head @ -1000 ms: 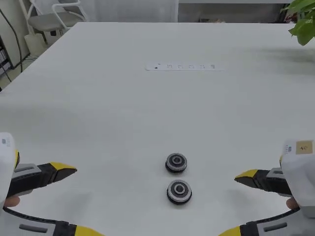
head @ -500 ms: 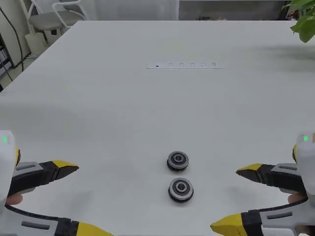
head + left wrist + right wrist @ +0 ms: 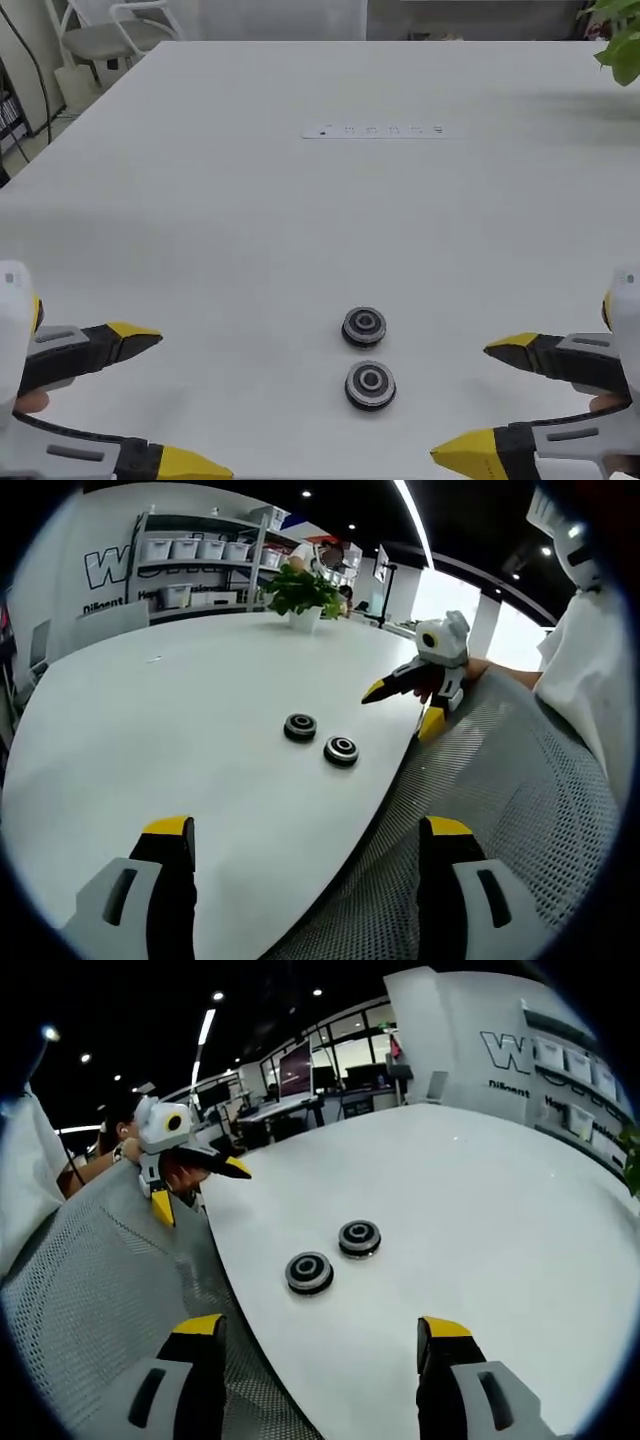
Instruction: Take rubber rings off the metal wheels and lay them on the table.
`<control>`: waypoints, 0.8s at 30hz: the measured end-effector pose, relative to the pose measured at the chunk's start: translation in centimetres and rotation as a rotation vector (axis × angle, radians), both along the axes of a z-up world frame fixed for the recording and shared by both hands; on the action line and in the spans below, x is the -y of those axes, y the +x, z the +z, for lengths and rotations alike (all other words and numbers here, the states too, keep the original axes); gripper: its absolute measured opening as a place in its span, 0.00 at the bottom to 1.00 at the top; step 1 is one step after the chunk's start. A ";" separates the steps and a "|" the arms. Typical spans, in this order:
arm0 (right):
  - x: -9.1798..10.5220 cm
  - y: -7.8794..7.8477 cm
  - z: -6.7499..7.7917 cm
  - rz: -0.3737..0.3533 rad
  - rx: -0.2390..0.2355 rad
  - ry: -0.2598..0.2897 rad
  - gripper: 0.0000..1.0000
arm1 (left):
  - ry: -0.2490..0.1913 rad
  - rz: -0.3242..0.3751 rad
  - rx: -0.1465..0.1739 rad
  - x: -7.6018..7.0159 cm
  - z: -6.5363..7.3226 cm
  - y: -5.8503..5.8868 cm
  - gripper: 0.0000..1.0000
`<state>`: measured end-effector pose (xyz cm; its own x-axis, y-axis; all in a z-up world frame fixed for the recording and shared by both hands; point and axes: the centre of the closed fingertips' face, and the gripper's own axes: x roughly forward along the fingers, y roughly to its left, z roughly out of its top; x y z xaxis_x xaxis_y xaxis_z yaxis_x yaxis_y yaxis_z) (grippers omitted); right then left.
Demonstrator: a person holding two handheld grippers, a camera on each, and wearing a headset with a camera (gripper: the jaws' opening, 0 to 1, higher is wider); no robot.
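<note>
Two small metal wheels with black rubber rings lie flat on the white table, one behind the other: the far wheel (image 3: 363, 326) (image 3: 299, 727) (image 3: 359, 1238) and the near wheel (image 3: 370, 385) (image 3: 341, 750) (image 3: 309, 1271). My left gripper (image 3: 170, 400) (image 3: 305, 832) is open at the table's near left edge, well apart from the wheels. My right gripper (image 3: 475, 398) (image 3: 320, 1331) is open at the near right edge, nothing between its yellow-tipped fingers. Each gripper faces the wheels from its side.
A flush power strip (image 3: 374, 130) lies at the table's middle far part. A potted plant (image 3: 618, 40) (image 3: 300, 595) stands at the far right. White chairs (image 3: 105, 40) stand beyond the far left corner. A grey mesh chair back (image 3: 110, 1290) sits near the front edge.
The right gripper has come further into the head view, its lower finger now showing fully. The wheels have not moved; the camera drifted slightly.
</note>
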<state>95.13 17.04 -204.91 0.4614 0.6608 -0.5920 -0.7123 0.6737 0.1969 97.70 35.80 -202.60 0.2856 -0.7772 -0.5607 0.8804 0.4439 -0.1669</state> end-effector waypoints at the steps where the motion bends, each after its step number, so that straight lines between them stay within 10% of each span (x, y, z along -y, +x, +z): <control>1: -0.1 -0.1 -0.1 0.008 -0.006 -0.006 0.76 | -0.004 0.005 0.001 0.0 0.1 0.1 0.91; 24: -0.2 -0.3 -0.1 0.041 0.005 -0.010 0.71 | -0.009 0.030 0.002 -0.2 0.2 0.3 0.90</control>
<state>94.83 17.22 -204.98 0.4370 0.6736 -0.5961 -0.7403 0.6457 0.1869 98.02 35.96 -202.39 0.3098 -0.7733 -0.5532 0.8672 0.4684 -0.1691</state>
